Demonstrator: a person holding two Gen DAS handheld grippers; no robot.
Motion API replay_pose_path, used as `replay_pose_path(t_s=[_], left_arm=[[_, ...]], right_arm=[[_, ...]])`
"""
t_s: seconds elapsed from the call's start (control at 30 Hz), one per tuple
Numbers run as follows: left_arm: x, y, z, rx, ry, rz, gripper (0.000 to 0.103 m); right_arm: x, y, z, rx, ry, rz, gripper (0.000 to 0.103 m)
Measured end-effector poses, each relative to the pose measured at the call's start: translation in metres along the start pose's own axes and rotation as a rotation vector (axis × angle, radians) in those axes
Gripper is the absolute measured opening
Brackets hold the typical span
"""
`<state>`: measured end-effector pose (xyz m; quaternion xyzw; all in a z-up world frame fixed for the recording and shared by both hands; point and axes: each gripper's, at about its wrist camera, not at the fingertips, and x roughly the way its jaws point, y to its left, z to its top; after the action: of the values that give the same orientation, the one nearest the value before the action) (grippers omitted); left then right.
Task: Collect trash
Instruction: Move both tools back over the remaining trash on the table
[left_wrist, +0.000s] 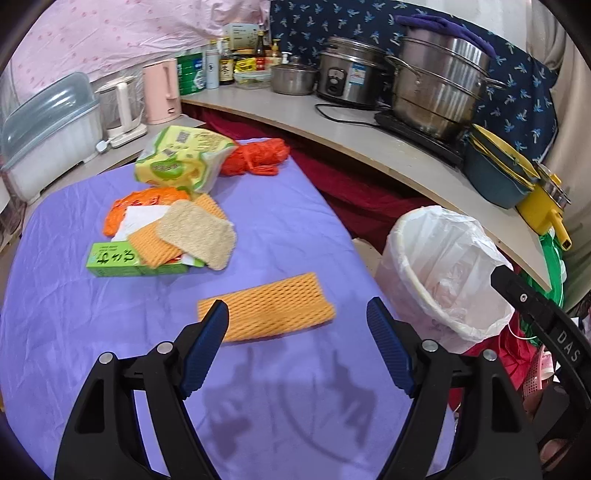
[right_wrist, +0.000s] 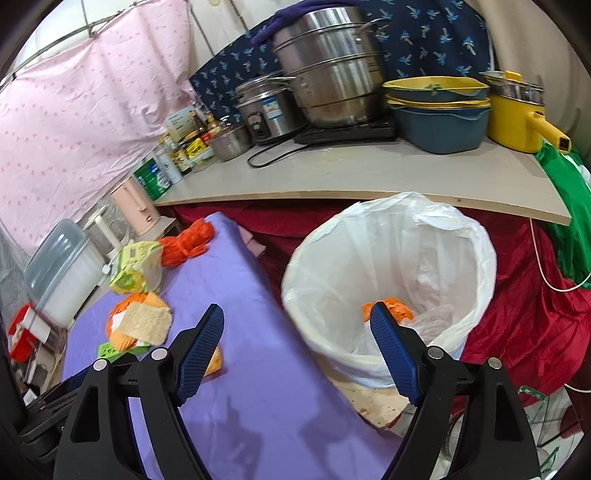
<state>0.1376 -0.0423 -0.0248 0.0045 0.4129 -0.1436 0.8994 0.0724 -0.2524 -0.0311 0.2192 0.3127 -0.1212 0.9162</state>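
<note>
Left tongs (left_wrist: 297, 314): jaws spread wide, nothing gripped, above purple-covered desk (left_wrist: 110, 332).
- Orange foam net sleeve (left_wrist: 266, 312): flat on desk, just ahead of and between the jaw tips, apart from pads.
- Ahead-left, pile: green carton (left_wrist: 122, 260), second orange foam net (left_wrist: 155, 245) on it, beige loofah pad (left_wrist: 199, 230) on top, white paper (left_wrist: 138, 218), orange plastic wrapper (left_wrist: 144, 197).
- Further ahead: yellow-green packet (left_wrist: 181, 158), crumpled; orange plastic bag (left_wrist: 255, 157) beside it at desk's far edge.
- Right of tongs: bin w/ white liner (left_wrist: 443, 266), off desk edge.

Right tongs (right_wrist: 297, 317): jaws released, empty, no trash between pads.
- Bin w/ liner (right_wrist: 388, 258) just ahead-right; orange trash piece (right_wrist: 397, 308) inside at bottom, partly hidden by right jaw.
- Left jaw over desk (right_wrist: 240, 295); trash pile (right_wrist: 144, 321) ahead-left.
- Beyond: shelf board (right_wrist: 369, 173) w/ steel steamer pot (right_wrist: 328, 70), rice cooker (right_wrist: 266, 110), blue-yellow basins (right_wrist: 439, 110), yellow pot (right_wrist: 517, 114), bottles & jars (right_wrist: 184, 147).
</note>
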Motion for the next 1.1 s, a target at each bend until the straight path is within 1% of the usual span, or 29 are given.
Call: replay_pose_path(t_s=[0.37, 0.73, 0.87, 1.1], left_arm=[[-0.013, 0.062, -0.014, -0.096, 0.003, 0.06, 0.073], [-0.017, 0.126, -0.027, -0.196, 0.017, 0.121, 0.073], [-0.016, 0.142, -0.031, -0.214, 0.023, 0.137, 0.073], [-0.012, 0.168, -0.036, -0.252, 0.037, 0.162, 0.073]], right_arm=[[0.006, 0.055, -0.023, -0.095, 0.051, 0.06, 0.078], [0.025, 0.111, -0.043, -0.178, 0.107, 0.11, 0.078], [0.036, 0.123, -0.051, -0.195, 0.13, 0.116, 0.078], [0.065, 0.128, -0.067, -0.176, 0.199, 0.114, 0.078]])
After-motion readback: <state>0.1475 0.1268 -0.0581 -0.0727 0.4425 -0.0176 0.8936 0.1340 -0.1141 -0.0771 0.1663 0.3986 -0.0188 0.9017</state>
